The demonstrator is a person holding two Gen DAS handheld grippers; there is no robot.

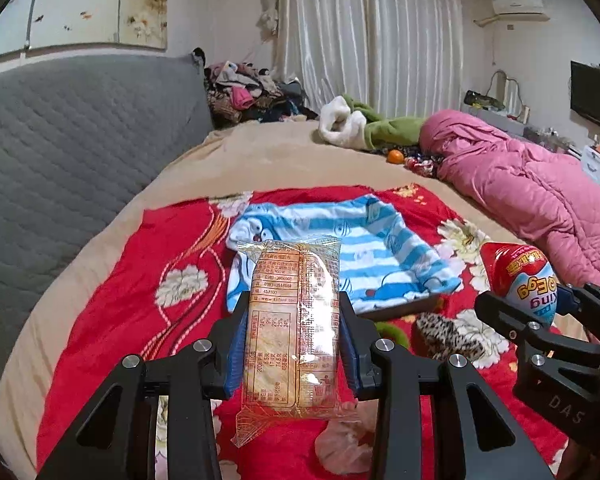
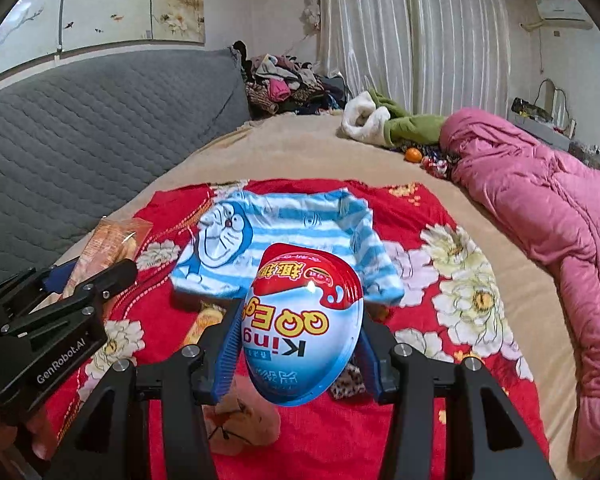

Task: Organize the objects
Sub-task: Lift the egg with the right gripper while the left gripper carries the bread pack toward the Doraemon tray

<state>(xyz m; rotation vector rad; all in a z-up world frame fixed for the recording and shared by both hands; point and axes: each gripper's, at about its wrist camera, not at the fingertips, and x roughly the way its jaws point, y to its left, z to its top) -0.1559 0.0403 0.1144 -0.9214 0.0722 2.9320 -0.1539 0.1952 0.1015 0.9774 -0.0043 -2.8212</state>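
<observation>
My left gripper [image 1: 292, 312] is shut on a clear orange-printed snack packet [image 1: 290, 320], held upright above the red flowered blanket [image 1: 112, 292]. My right gripper [image 2: 298, 332] is shut on a red, white and blue egg-shaped toy pack [image 2: 304, 324], its blue pads pressing both sides. Each view shows the other gripper: the right one with the egg pack [image 1: 524, 284] at the right edge, the left one with the packet [image 2: 108, 248] at the left edge. Ahead lies a shallow box lined with blue-striped cartoon cloth [image 2: 284, 240], also seen as the cloth-lined box [image 1: 340, 256].
Under the grippers lie a leopard-print item [image 1: 452, 336], a crumpled clear bag [image 1: 344, 444] and a peach-coloured soft thing [image 2: 244, 420]. A pink quilt [image 2: 548, 220] fills the bed's right side. A grey padded headboard [image 1: 72, 152] stands left. An orange [image 1: 396, 156] and green-white clothing [image 1: 364, 124] lie farther back.
</observation>
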